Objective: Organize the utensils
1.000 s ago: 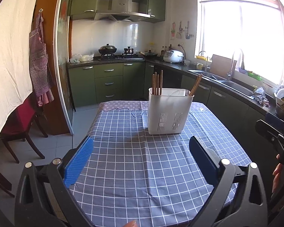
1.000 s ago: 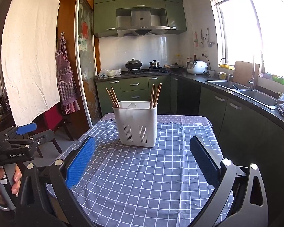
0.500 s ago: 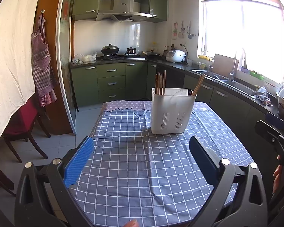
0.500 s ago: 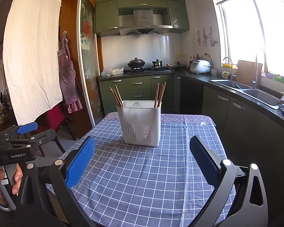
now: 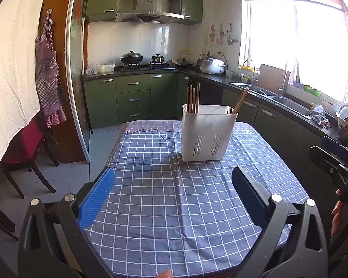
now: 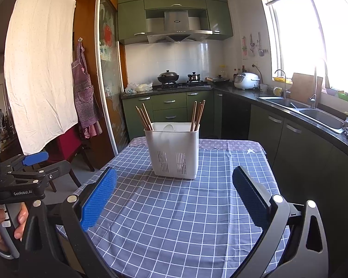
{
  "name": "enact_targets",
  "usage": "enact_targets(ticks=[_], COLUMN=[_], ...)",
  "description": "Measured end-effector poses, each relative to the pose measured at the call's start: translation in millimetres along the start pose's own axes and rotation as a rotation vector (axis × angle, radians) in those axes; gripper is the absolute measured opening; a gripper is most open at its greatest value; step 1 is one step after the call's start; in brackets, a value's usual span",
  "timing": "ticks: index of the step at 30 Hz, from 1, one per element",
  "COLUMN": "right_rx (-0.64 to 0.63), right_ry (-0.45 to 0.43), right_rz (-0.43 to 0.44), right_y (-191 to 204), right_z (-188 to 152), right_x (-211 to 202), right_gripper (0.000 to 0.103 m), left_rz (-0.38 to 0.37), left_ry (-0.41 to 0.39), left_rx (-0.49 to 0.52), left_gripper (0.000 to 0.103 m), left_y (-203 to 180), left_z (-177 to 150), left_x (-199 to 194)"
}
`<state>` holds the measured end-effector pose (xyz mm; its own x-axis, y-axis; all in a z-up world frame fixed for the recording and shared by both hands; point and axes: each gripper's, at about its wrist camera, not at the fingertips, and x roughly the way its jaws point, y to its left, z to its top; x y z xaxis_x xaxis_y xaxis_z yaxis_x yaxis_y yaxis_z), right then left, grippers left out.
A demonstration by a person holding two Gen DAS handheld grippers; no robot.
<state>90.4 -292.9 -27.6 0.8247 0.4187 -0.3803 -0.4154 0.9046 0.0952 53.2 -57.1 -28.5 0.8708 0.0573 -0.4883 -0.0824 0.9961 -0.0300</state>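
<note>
Left hand-held gripper (image 5: 172, 191): jaws spread, empty, its view swung slightly left since a second ago. Right hand-held gripper (image 6: 174, 193): jaws spread, empty, drawn a little nearer the caddy (image 6: 172, 149). Caddy: white, upright on checked worktop (image 6: 174, 220), 12 o'clock of both; chopsticks (image 6: 198, 114) in its end compartments. Legible on the left unit's body in the right view: "GenRobot.AI".
</note>
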Motion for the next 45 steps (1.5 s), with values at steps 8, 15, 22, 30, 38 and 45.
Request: enact_targets(ticks=[8,15,22,30,38,45], right_rx=[-0.004,-0.005,-0.01,-0.01,-0.011,-0.013], right_ry=[0.006,0.007,0.014,0.016,0.021,0.024], right_rz=[0.01,0.016,0.019,0.021,0.024,0.024], right_y=[2.2,2.7,4.7,4.8,7.1,7.7], right_z=[-1.4,-1.0,-2.8,-3.5,-4.4,-6.2], right_x=[4.0,5.2,9.2,10.1,14.5,16.9], right_gripper=[0.098,0.098,0.098,0.098,0.098,0.098], left_rz=[0.011,0.022,0.0,0.004,-0.004,0.014], left_ry=[0.016,0.017,0.026,0.031,0.026,0.036], left_rx=[0.008,0.009,0.0,-0.001,-0.006,0.018], left_gripper=[0.096,0.096,0.096,0.096,0.096,0.096], left_y=[-0.7,-0.4,1.0,3.8,4.4,0.7], left_z=[-2.7,-3.9,-4.6,-5.0,-4.2,-4.8], left_x=[2.7,2.8,3.0,4.4,2.5,3.6])
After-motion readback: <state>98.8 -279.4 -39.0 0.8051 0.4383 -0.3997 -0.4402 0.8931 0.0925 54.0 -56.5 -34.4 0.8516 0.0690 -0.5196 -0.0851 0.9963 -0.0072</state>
